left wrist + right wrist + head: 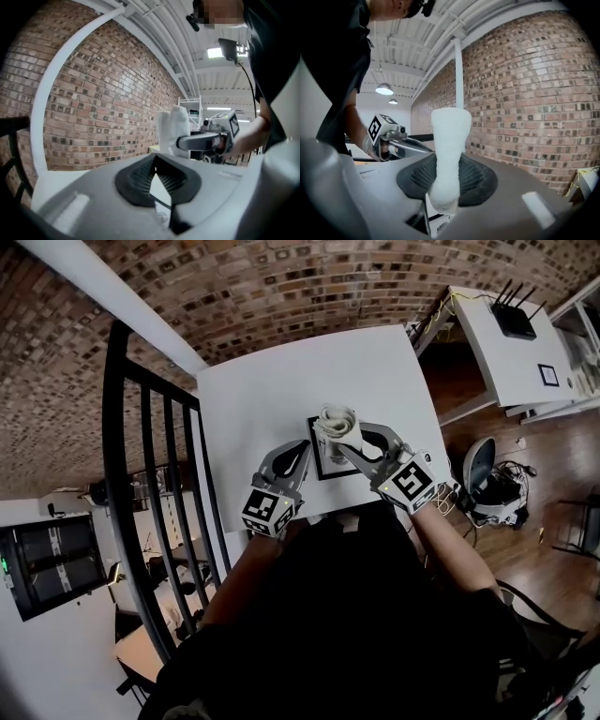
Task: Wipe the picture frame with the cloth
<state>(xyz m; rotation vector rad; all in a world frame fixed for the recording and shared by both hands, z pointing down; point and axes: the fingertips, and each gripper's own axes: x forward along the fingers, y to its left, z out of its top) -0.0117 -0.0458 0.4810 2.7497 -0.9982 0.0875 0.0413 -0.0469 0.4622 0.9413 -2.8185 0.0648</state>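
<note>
- On the white table (262, 399), near its front edge: the picture frame (330, 469) lies flat, a black border around a pale print.
- Right gripper (351, 442): clamped on the cloth (337, 420), which is rolled into a thick white wad. The wad stands upright between the dark ribbed pads and sticks out well past the tips.
- Right gripper view: the cloth (447, 154) fills the gap between the jaws. A corner of the frame (438, 224) shows just below it.
- The cloth sits over the frame's upper right part (contact with the glass cannot be made out).
- Left gripper (302, 452): jaws closed tip to tip, with nothing seen pinched between them. The tips are at the frame's left border.
- Left gripper view: through the wedge-shaped gap behind the tips, white table and a thin dark line of the frame's edge (160, 203) are visible.
- Each gripper shows in the other's camera, close together across the frame.
- Surroundings: a black railing (150, 474) left of the table, and a brick wall (234, 287) behind it.
</note>
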